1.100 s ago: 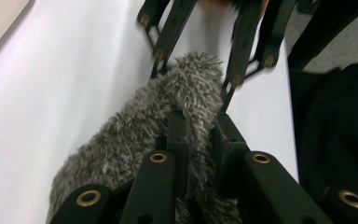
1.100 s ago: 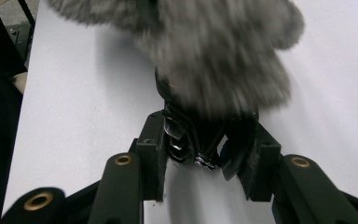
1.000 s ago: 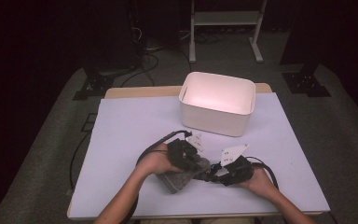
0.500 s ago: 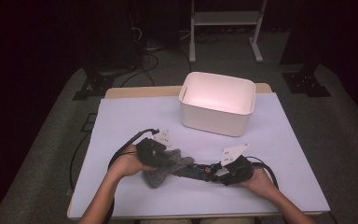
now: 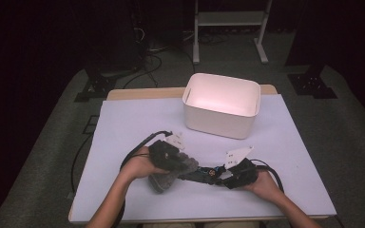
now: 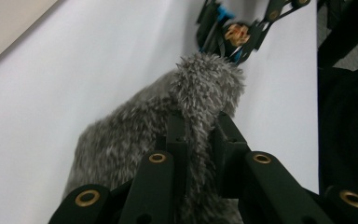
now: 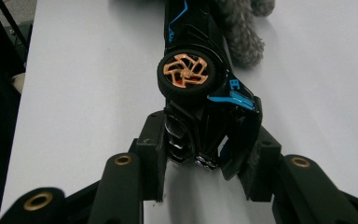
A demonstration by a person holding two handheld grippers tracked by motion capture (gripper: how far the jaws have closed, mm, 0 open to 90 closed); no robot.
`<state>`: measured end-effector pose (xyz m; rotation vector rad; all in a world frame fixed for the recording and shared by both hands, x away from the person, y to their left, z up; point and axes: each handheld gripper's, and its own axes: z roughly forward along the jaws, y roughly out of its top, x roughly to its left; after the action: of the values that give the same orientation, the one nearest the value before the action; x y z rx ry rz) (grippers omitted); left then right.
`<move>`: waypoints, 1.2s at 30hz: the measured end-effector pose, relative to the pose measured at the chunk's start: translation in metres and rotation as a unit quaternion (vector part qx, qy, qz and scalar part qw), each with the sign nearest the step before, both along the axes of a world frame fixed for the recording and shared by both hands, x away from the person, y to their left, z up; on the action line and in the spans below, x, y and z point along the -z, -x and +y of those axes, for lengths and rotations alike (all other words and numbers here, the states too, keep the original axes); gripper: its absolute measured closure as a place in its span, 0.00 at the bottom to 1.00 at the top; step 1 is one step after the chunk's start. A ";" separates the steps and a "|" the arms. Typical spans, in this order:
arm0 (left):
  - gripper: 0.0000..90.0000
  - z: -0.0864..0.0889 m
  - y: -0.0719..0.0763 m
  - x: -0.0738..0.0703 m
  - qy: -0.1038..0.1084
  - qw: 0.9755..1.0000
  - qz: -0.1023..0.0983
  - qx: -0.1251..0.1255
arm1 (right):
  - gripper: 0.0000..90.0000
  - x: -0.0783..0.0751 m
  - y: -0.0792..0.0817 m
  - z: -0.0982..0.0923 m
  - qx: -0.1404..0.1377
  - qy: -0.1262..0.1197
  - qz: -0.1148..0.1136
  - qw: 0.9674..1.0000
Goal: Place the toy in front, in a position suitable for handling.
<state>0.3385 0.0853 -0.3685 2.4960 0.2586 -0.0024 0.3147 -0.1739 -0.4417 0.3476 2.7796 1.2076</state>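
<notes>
Our left gripper clenches the grey plush and our right gripper grasps the toy car, both near the table's front edge; the bin stands well apart behind.

The table is a light wooden one, its top almost wholly covered by a pale lilac-white sheet, with a strip of bare wood showing along the far edge. A white open bin stands on the sheet toward the far side, right of the middle. Near the front edge, a grey furry cover and a black toy car with blue trim lie touching each other.
</notes>
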 end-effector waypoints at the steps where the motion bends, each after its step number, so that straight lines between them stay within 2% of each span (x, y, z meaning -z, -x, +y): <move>1: 0.88 -0.008 0.000 0.000 -0.004 1.000 -0.001 0.006 | 0.63 0.000 0.000 0.000 0.000 0.000 0.001 1.000; 5: 0.88 -0.043 0.001 0.000 -0.007 0.999 -0.002 0.039 | 0.63 0.000 0.000 0.000 0.002 -0.001 0.001 1.000; 6: 0.88 -0.043 0.001 0.000 -0.007 0.999 -0.002 0.039 | 0.63 0.000 0.001 0.000 0.002 0.000 0.000 1.000; 7: 0.88 -0.060 0.002 0.000 -0.009 0.998 -0.002 0.056 | 0.63 0.000 0.001 0.001 0.003 0.000 0.001 1.000; 8: 0.88 -0.067 0.002 0.000 -0.009 0.998 -0.003 0.063 | 0.63 0.000 0.001 0.001 0.003 -0.001 0.002 1.000; 12: 0.88 -0.081 0.001 0.000 -0.018 0.997 -0.001 0.071 | 0.63 0.000 0.000 0.000 0.002 -0.003 0.003 1.000; 16: 0.87 -0.069 0.000 -0.001 -0.016 0.998 -0.001 0.060 | 0.63 -0.001 0.001 0.000 0.001 -0.001 0.004 1.000; 23: 0.87 -0.022 -0.002 0.000 0.005 1.000 0.008 0.012 | 0.64 -0.003 -0.002 -0.005 -0.008 0.007 0.006 1.000; 24: 0.87 -0.022 -0.002 0.000 0.005 1.000 0.008 0.012 | 0.64 -0.004 -0.002 -0.007 -0.008 0.008 0.008 1.000; 25: 0.87 -0.009 -0.002 0.000 0.013 1.000 0.009 -0.001 | 0.64 -0.005 -0.003 -0.010 -0.008 0.010 0.011 1.000; 29: 0.86 0.006 -0.003 0.001 0.018 1.000 0.007 -0.019 | 0.63 -0.008 -0.005 -0.019 -0.005 0.012 0.018 1.000; 31: 0.86 0.010 -0.003 0.003 0.016 1.000 0.005 -0.021 | 0.63 -0.009 -0.005 -0.023 -0.005 0.016 0.012 1.000; 33: 0.86 0.016 -0.005 0.005 0.026 0.999 0.009 -0.028 | 0.62 -0.010 -0.004 -0.027 0.001 0.026 0.015 1.000; 34: 0.86 0.018 -0.005 0.007 0.031 0.999 0.013 -0.031 | 0.60 -0.011 -0.003 -0.029 0.004 0.024 0.012 1.000; 36: 0.86 0.018 -0.006 0.011 0.037 0.999 0.021 -0.030 | 0.46 -0.016 -0.004 -0.034 0.025 0.023 0.010 0.999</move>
<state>0.3446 0.1030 -0.3796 2.4162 0.3458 -0.0384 0.3186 -0.2074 -0.4260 0.4244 2.7932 1.1345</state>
